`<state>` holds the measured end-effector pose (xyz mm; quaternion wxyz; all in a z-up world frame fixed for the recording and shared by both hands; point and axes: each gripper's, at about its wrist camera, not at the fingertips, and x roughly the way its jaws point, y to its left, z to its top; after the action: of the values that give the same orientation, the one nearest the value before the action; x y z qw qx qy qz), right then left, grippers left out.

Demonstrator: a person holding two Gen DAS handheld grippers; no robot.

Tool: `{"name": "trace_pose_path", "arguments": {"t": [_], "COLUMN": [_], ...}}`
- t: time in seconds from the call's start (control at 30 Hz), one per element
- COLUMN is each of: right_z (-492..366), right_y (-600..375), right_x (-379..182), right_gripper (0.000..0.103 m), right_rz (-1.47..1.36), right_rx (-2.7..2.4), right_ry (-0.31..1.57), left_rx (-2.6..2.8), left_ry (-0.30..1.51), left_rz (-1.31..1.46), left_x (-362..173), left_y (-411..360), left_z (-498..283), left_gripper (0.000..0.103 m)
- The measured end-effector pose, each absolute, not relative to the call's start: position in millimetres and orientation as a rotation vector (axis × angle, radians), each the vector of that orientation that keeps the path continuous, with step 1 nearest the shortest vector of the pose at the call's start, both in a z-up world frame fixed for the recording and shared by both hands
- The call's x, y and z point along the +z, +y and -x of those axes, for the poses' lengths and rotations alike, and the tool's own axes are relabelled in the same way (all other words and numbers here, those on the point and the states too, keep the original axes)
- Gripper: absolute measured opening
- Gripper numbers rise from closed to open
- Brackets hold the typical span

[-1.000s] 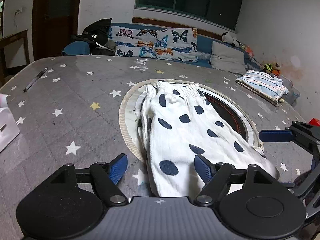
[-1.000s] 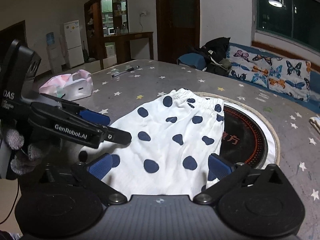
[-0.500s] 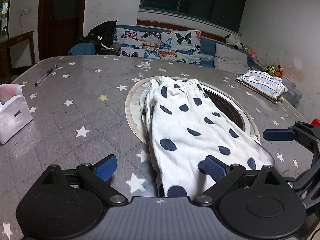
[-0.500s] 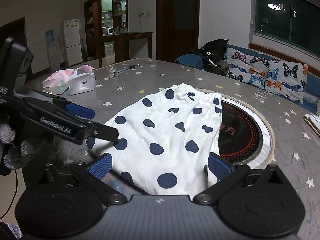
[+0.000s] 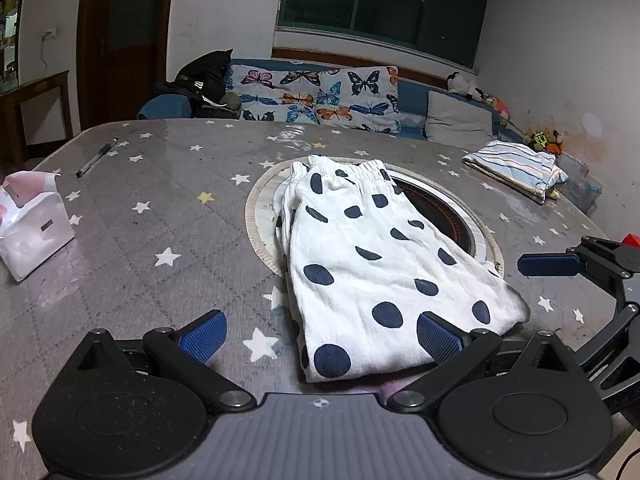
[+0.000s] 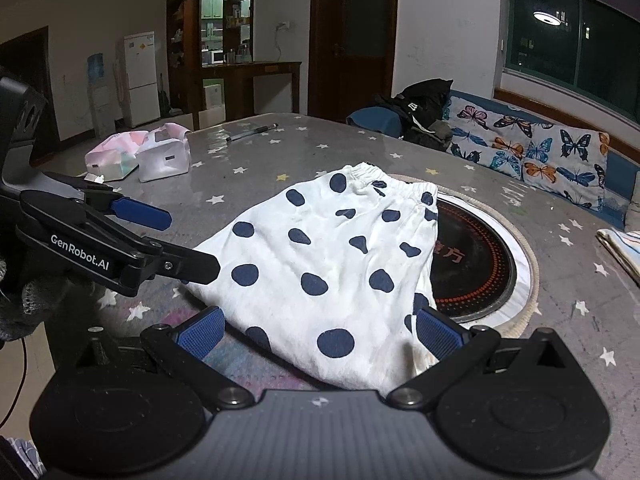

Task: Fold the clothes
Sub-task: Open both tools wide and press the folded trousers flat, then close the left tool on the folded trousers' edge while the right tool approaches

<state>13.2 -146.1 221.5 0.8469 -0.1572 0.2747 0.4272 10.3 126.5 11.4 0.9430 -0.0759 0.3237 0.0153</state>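
Left gripper (image 6: 166,242) open, side arm lettered "GenRobot.AI".

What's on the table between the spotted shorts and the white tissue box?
Nothing: bare starred tablecloth lies between spotted shorts and tissue box, seen in left wrist view.

Each black hand-held gripper (image 5: 320,338) carried ribbed blue pads (image 5: 203,338), silver pivot screws and round grey housings. White "GenRobot.AI" lettering marked one arm. A grey knitted glove (image 6: 24,304) was worn.

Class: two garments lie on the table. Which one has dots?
The white shorts between the claws, over the round hob; the other, folded at the far right edge, is striped.
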Motion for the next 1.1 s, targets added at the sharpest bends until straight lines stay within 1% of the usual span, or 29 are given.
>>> {"name": "trace_pose_path", "arguments": {"t": [0.53, 0.87, 1.1], "right_z": [4.0, 9.0, 13.0], "right_y": [-148.8, -148.5, -146.6], "right_x": [223.6, 222.1, 218.8], "right_gripper": [0.103, 0.098, 0.097], "right_rz": [0.378, 0.396, 0.405], "right_rx": [0.907, 0.91, 0.928], "right_ry": [0.54, 0.531, 0.538], "left_rx": [0.047, 0.07, 0.082], "left_ry": [0.652, 0.676, 0.682], "left_rz": [0.14, 0.156, 0.157], "left_x": [15.4, 9.7, 8.6], "left_y": [119.0, 117.2, 116.9], "left_z": [0.0, 0.9, 2.4], "left_gripper": [0.103, 0.103, 0.103]}}
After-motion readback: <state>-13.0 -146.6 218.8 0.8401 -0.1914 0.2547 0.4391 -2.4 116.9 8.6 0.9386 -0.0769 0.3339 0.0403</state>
